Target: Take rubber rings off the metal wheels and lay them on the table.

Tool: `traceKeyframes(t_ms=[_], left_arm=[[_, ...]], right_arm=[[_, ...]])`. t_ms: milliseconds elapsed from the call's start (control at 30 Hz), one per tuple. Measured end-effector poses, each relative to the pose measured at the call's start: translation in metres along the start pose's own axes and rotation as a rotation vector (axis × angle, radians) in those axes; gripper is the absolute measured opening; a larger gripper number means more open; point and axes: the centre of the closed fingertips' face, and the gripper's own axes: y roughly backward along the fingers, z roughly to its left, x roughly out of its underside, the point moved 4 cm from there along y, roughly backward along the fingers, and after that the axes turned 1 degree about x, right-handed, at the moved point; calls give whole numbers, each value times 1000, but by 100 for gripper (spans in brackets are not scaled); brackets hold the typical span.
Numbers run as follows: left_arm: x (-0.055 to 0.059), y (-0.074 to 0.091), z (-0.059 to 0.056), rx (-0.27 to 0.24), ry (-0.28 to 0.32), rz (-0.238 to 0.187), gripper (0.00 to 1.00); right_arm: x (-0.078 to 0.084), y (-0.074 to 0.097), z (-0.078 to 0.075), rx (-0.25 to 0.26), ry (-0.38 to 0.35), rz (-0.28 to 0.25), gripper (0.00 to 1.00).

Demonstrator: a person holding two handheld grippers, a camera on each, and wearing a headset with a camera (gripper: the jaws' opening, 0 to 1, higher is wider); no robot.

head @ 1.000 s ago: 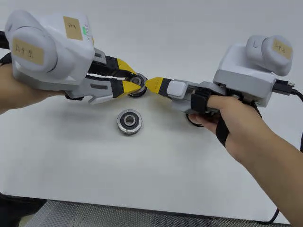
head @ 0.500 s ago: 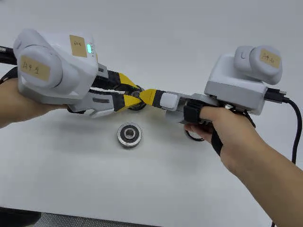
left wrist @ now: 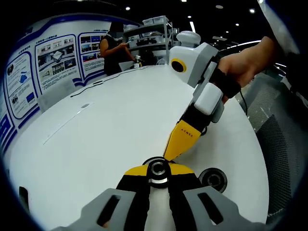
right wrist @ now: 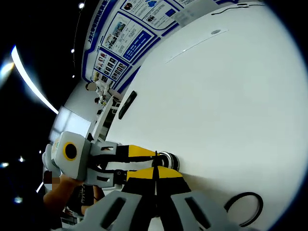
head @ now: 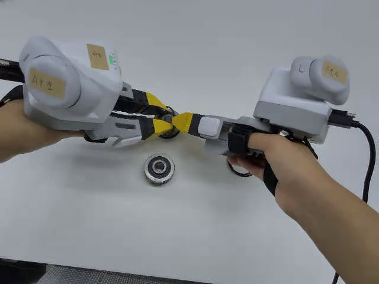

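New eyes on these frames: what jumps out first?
The two grippers meet nose to nose mid-frame in the head view. The left gripper is shut on a metal wheel, and the right gripper has its shut yellow tips at that wheel's rim. Next come a second wheel lying flat on the white table just in front, and a loose rubber ring on the table below the right gripper.

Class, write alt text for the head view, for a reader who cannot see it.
Over a white table, the left gripper holds a metal wheel in its yellow jaws, while the right gripper, jaws closed, touches its rim. A second wheel lies on the table nearer the viewer, and a loose ring lies under the right hand.
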Motion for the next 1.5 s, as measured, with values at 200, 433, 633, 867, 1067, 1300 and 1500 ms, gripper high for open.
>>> traceKeyframes(t_ms=[200,433,633,867,1067,1300,1500], left_arm=[[0,1,-1,-8,6,20,14],[-5,12,-2,-16,0,16,17],[-6,28,2,-45,29,-5,18],[-2,38,2,-72,-10,37,22],[-4,36,-2,-72,6,25,23],[-10,29,-7,-61,5,2,23],[-12,26,-7,-60,7,-4,22]], right_arm=[[-1,0,-1,3,-22,1,1],[-5,0,2,-12,-49,-13,1],[-7,4,4,-18,-69,-25,1],[-9,19,2,-6,-72,-55,1],[-7,43,-20,58,-107,-86,2],[0,72,-48,126,-172,-118,2],[9,90,-60,160,-219,-134,2]])
